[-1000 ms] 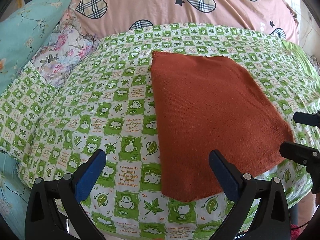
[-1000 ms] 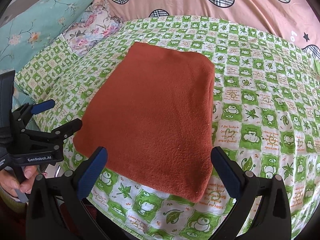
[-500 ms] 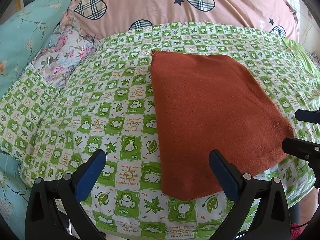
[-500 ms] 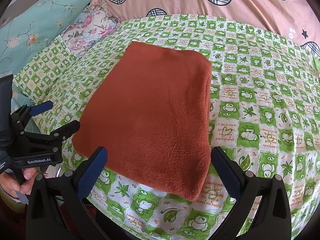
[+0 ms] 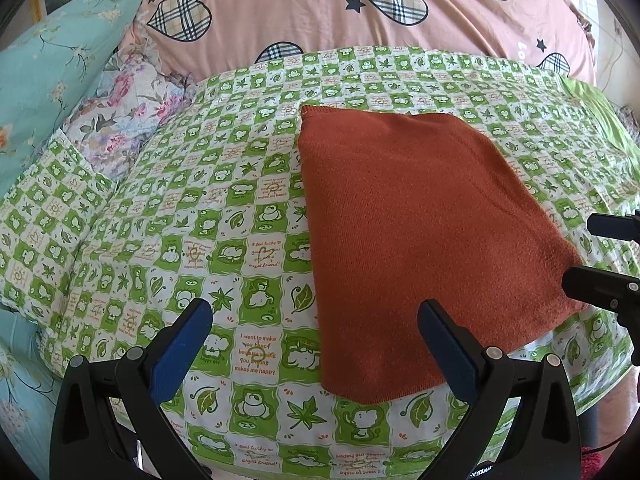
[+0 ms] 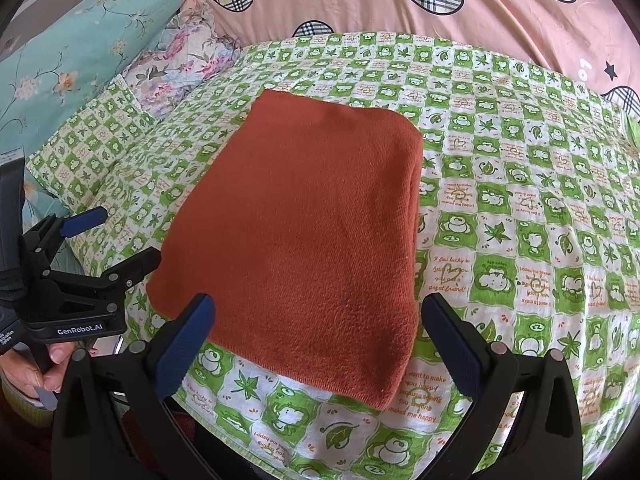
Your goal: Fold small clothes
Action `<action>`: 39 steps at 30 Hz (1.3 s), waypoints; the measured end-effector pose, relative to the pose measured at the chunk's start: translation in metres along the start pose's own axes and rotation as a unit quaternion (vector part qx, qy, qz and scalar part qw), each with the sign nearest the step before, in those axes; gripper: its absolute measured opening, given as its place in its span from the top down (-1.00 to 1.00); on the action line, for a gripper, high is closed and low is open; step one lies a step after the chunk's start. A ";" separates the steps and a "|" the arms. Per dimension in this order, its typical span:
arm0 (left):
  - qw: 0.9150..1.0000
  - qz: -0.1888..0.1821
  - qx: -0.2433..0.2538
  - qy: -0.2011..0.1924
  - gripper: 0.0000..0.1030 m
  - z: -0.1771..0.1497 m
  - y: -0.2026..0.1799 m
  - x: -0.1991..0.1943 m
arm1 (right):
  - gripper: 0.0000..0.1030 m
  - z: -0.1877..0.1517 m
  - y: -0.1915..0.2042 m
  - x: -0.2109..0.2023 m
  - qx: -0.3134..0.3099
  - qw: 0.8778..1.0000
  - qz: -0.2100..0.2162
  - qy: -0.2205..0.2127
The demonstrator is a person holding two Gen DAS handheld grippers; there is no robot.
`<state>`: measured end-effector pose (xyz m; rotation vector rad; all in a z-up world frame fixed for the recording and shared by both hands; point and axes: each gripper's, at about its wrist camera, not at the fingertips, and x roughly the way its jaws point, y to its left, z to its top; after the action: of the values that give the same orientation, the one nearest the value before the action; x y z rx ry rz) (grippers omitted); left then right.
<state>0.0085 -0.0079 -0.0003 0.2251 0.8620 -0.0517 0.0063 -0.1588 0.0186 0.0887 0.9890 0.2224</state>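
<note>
A green-and-white checked sheet (image 5: pixel 192 216) covered the bed, with a pink heart-print quilt (image 5: pixel 360 4) bunched behind it and a teal floral pillow (image 5: pixel 44 76) and a smaller flowered pillow (image 5: pixel 132 108) to its left. On the sheet, near its front edge, lay the rust-orange cloth (image 6: pixel 304 224), folded flat into a rectangle, its thick folded edge on the right. The left gripper (image 5: pixel 316 344) hovered in front of the cloth's left front corner, jaws spread wide and empty. The right gripper (image 6: pixel 316 340) hung before the cloth's front edge, likewise released, grasping nothing. A hand (image 6: pixel 28 372) held the left gripper's handle.
</note>
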 end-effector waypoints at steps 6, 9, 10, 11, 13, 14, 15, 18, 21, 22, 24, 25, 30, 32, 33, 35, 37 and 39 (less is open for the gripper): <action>1.000 -0.002 0.001 -0.002 -0.99 0.003 0.000 0.001 | -1.00 0.006 -0.001 0.001 -0.003 1.000 0.002 0.001; 1.000 -0.004 0.002 -0.003 -0.99 0.005 0.000 0.001 | -1.00 0.008 -0.001 0.003 -0.006 1.000 0.004 0.003; 1.000 -0.004 0.002 -0.003 -0.99 0.006 0.000 0.001 | -1.00 0.007 -0.001 0.003 -0.006 1.000 0.004 0.003; 1.000 -0.004 0.002 -0.003 -0.99 0.006 0.000 0.001 | -1.00 0.007 0.000 0.004 -0.006 1.000 0.004 0.004; 1.000 -0.005 0.002 -0.004 -0.99 0.006 0.000 0.001 | -0.99 0.007 -0.001 0.005 -0.006 1.000 0.005 0.005; 1.000 -0.005 0.002 -0.004 -0.99 0.007 0.000 0.000 | -0.99 0.007 -0.001 0.006 -0.006 1.000 0.005 0.006; 1.000 -0.005 0.002 -0.004 -0.99 0.007 0.000 0.000 | -1.00 0.006 -0.001 0.006 -0.006 1.000 0.006 0.006; 1.000 -0.006 0.002 -0.004 -0.99 0.007 0.000 0.000 | -0.99 0.006 -0.002 0.007 -0.008 1.000 0.006 0.008; 1.000 -0.006 0.001 -0.002 -0.99 0.007 0.000 0.001 | -0.99 0.006 -0.002 0.007 -0.007 1.000 0.006 0.008; 1.000 -0.006 0.001 -0.002 -0.99 0.007 0.000 0.001 | -1.00 0.006 -0.002 0.007 -0.007 1.000 0.006 0.008; 1.000 -0.007 0.001 -0.002 -0.99 0.007 0.000 0.001 | -1.00 0.006 -0.002 0.007 -0.008 1.000 0.006 0.008; 1.000 -0.007 0.001 -0.002 -0.99 0.007 0.000 0.001 | -1.00 0.006 -0.002 0.008 -0.008 1.000 0.006 0.008; 1.000 -0.007 0.001 -0.002 -0.99 0.007 0.000 0.001 | -1.00 0.006 -0.002 0.008 -0.008 1.000 0.006 0.009; 1.000 -0.007 0.001 -0.002 -0.99 0.007 -0.001 0.001 | -0.99 0.006 -0.002 0.008 -0.007 1.000 0.006 0.009; 1.000 -0.007 0.001 -0.001 -0.99 0.007 -0.001 0.001 | -1.00 0.006 -0.002 0.008 -0.007 1.000 0.006 0.009; 1.000 -0.007 0.001 -0.002 -0.99 0.006 -0.001 0.002 | -1.00 0.006 -0.002 0.008 -0.007 1.000 0.006 0.009; 1.000 -0.007 0.001 -0.001 -0.99 0.006 -0.001 0.001 | -0.99 0.005 -0.004 0.008 -0.007 1.000 0.007 0.009; 1.000 -0.008 0.001 -0.001 -0.99 0.006 -0.001 0.002 | -0.99 0.006 -0.004 0.008 -0.007 1.000 0.007 0.009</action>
<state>0.0143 -0.0101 0.0020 0.2205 0.8622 -0.0668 0.0158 -0.1604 0.0146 0.0809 1.0040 0.2435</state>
